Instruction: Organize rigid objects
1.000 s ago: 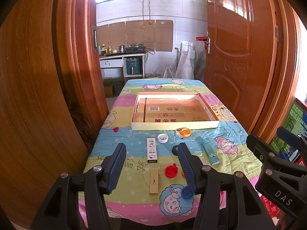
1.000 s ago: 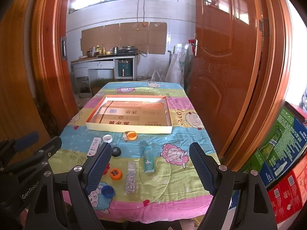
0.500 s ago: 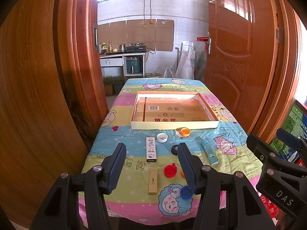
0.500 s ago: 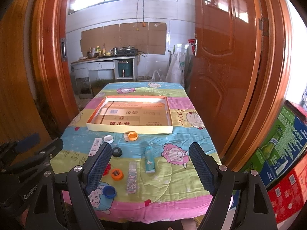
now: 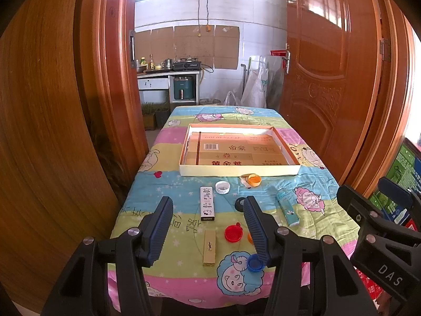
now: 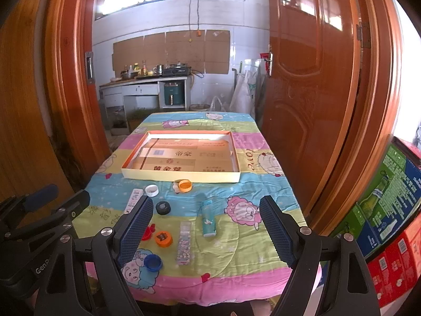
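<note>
From the left wrist view the gold slim box (image 5: 209,248) lies in plain sight between the spread fingers of the left gripper (image 5: 208,210), empty; the right wrist view hides it behind a finger but shows the patterned flat stick (image 6: 184,238) and orange logo cap (image 6: 163,238). The right gripper (image 6: 206,212) is also spread wide, holding nothing. On the table (image 6: 252,239), under a cartoon quilt, bottle caps, a teal tube (image 6: 209,221) and a white printed box (image 5: 207,203) lie scattered short of the shallow cardboard tray (image 5: 238,169). Wooden doors flank both sides; a kitchen counter (image 6: 143,80) stands beyond. Stacked cartons (image 6: 389,205) crowd the right edge.
</note>
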### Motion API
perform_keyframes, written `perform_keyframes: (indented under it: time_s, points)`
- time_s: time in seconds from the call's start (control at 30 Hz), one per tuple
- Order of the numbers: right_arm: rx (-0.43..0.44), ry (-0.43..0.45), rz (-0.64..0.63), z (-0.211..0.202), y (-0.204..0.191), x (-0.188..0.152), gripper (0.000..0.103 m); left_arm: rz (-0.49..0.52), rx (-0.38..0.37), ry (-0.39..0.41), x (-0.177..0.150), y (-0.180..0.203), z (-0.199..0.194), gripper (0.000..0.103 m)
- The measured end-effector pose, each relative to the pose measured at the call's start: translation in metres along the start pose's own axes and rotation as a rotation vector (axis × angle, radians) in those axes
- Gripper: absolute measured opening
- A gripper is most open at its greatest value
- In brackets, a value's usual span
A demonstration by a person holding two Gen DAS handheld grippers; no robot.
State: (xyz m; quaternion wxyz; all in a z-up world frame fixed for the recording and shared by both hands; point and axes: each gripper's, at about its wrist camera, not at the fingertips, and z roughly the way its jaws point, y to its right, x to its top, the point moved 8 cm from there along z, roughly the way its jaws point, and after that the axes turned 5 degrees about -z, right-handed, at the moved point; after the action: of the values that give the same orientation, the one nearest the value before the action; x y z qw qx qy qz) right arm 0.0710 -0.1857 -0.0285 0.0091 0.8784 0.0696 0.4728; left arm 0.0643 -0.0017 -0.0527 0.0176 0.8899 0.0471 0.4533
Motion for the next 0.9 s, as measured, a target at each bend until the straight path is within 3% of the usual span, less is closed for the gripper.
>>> perform_keyframes:
  time_s: [0.9]
  points:
    - [0.001,-0.002,-0.001,-0.0001,-0.0017,-0.0008,0.084,-0.015,-0.009,-0.015,-0.0015,-0.0043,0.0009,0.056]
